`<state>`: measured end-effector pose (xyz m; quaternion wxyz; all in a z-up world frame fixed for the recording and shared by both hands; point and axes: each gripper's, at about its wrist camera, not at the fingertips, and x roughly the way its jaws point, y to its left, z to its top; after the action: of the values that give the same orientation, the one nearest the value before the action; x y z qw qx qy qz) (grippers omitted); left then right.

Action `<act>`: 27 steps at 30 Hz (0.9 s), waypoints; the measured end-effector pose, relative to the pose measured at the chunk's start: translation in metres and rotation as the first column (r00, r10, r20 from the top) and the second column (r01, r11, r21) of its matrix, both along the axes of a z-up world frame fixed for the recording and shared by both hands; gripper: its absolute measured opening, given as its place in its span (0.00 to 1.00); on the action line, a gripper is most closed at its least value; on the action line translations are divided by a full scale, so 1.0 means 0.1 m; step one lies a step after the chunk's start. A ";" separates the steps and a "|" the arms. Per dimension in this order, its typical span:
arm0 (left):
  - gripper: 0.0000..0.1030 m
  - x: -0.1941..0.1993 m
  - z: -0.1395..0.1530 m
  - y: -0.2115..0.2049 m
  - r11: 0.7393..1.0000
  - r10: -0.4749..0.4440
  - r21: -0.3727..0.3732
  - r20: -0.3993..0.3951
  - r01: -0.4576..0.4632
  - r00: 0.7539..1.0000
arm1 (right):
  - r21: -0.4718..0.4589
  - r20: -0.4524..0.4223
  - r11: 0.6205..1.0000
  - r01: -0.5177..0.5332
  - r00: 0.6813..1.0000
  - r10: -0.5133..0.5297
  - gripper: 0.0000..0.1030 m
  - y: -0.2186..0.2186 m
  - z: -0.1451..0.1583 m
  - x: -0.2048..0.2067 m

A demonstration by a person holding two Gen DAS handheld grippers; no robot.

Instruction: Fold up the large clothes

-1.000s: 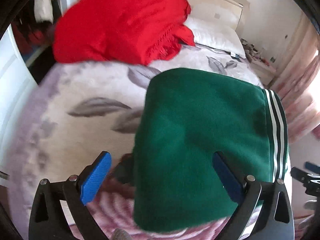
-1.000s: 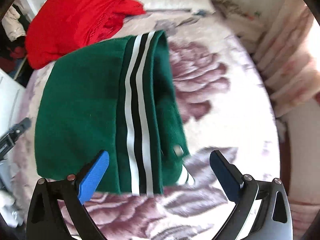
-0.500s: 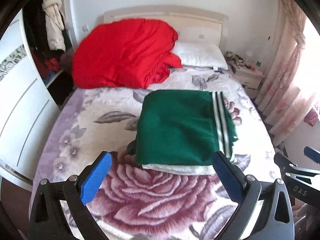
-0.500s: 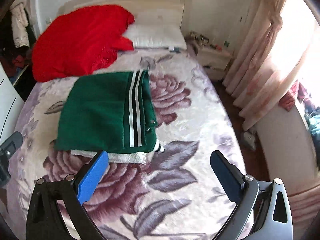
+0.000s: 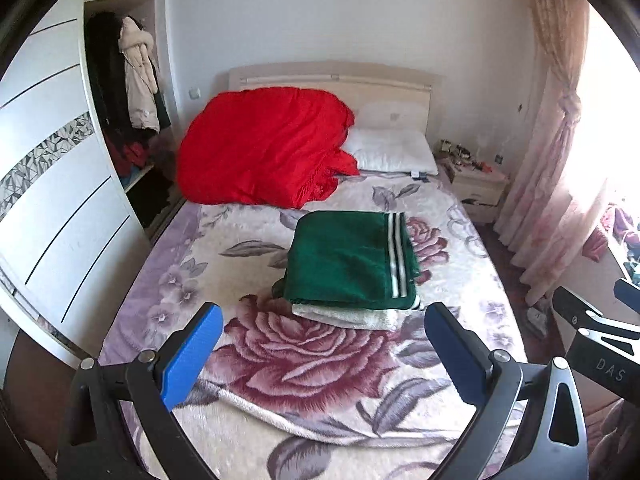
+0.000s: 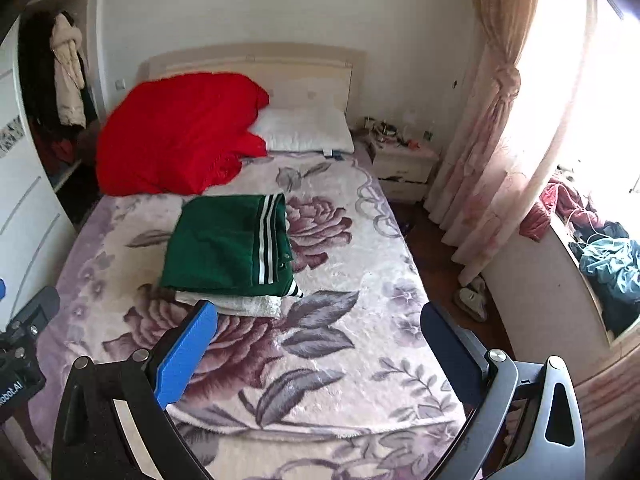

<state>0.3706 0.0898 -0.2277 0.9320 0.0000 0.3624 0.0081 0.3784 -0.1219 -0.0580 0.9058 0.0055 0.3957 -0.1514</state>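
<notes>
A green garment with white stripes (image 5: 348, 258) lies folded in a flat rectangle in the middle of the bed; its white fleece lining shows at the near edge. It also shows in the right wrist view (image 6: 228, 246). My left gripper (image 5: 320, 330) is open and empty, held back over the foot of the bed, well short of the garment. My right gripper (image 6: 318, 330) is open and empty too, likewise back from it. The right gripper's body shows at the right edge of the left wrist view (image 5: 596, 328).
The bed (image 5: 328, 364) has a floral blanket. A red blanket (image 5: 264, 148) and a white pillow (image 5: 394, 156) lie at the headboard. A wardrobe (image 5: 52, 200) stands left, a nightstand (image 5: 478, 188) and pink curtains (image 5: 556, 184) right. Clothes lie on a ledge (image 6: 608, 256).
Both grippers have pulled far back from the folded green garment, from right above it to the foot of the bed. The garment stays in place. Both stay open.
</notes>
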 end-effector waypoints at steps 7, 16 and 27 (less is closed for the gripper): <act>1.00 -0.48 0.38 -0.06 1.000 -0.007 -0.017 0.040 0.008 0.999 | -0.011 0.085 1.000 -0.009 0.996 0.010 1.00 0.06 0.62 -0.80; 1.00 -0.83 0.66 -0.03 0.999 0.039 -0.005 -0.007 -0.039 0.999 | 0.023 0.082 0.998 -0.062 0.995 0.060 1.00 0.17 1.06 -1.35; 1.00 -1.11 0.83 -0.02 0.998 0.057 0.027 0.051 -0.059 0.997 | 0.013 0.149 0.994 -0.107 0.983 0.104 1.00 0.22 1.50 -1.67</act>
<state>0.2600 0.0882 -0.1449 0.9401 0.0023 0.3384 0.0402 0.2110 -0.0999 0.0921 0.9393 0.0051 0.3287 -0.0981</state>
